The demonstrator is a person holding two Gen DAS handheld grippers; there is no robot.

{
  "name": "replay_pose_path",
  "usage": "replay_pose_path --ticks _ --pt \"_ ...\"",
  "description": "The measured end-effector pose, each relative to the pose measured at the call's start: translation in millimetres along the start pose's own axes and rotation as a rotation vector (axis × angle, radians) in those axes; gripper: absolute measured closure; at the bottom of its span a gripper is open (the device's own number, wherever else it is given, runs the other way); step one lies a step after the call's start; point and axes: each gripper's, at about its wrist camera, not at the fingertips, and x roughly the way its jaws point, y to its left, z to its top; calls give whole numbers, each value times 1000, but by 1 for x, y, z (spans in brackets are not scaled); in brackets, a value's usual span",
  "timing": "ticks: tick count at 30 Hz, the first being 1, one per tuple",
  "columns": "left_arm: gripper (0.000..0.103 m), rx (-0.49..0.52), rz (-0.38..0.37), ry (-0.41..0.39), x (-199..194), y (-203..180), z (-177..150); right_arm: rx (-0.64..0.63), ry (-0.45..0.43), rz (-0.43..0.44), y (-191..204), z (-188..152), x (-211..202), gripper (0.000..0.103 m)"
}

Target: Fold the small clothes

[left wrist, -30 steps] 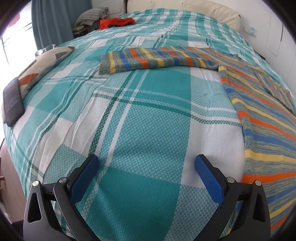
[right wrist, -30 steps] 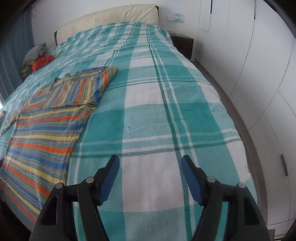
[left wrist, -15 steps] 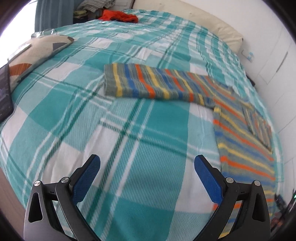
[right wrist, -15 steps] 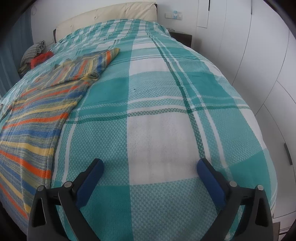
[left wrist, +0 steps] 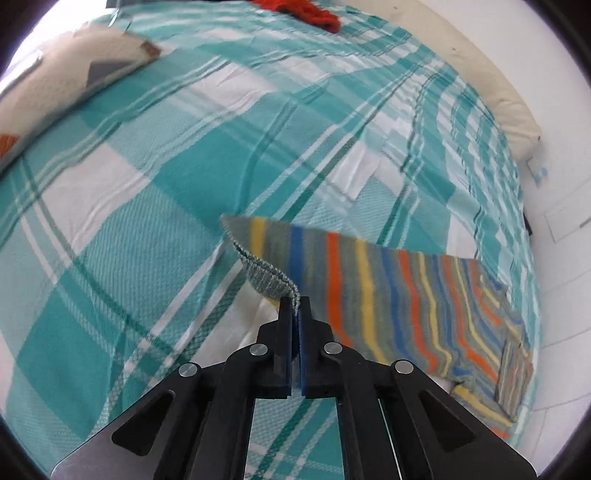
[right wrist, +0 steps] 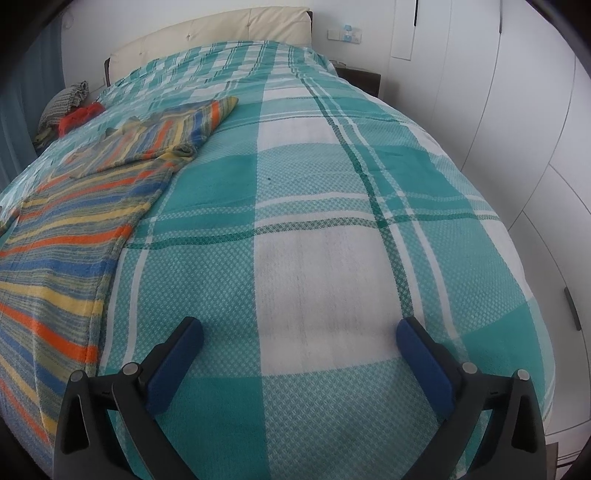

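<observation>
A striped knit sweater (left wrist: 388,302) in grey, blue, orange and yellow lies spread on the bed. My left gripper (left wrist: 294,306) is shut on the ribbed cuff (left wrist: 271,277) of its sleeve, and the cuff edge stands up between the fingers. In the right wrist view the sweater's body (right wrist: 70,236) lies at the left, with its other sleeve (right wrist: 177,129) folded across. My right gripper (right wrist: 299,336) is open and empty, low over the bedspread to the right of the sweater.
The bed has a teal and white checked bedspread (right wrist: 332,192). A patterned cushion (left wrist: 62,85) lies at the left. Red clothing (left wrist: 310,11) and a grey bundle (right wrist: 66,99) lie near the cream headboard (right wrist: 207,40). White wardrobe doors (right wrist: 535,129) stand along the bed's right side.
My left gripper has moved forward to the sleeve end and shut on its cuff. My right gripper has opened wider and stays over the bedspread.
</observation>
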Motion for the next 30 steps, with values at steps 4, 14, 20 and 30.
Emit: replay_pose_path --ticks 4,14,20,30 --pt "102 270 -98 -88 -46 -108 22 1 1 1 -1 1 1 0" --pt "51 731 -339 116 -33 -334 -69 1 0 -6 -1 2 1 0" --pt "28 527 -261 104 4 -295 -71 0 0 -7 0 2 1 0" --pt "19 671 32 102 47 -229 -124 -1 0 -7 0 1 1 0"
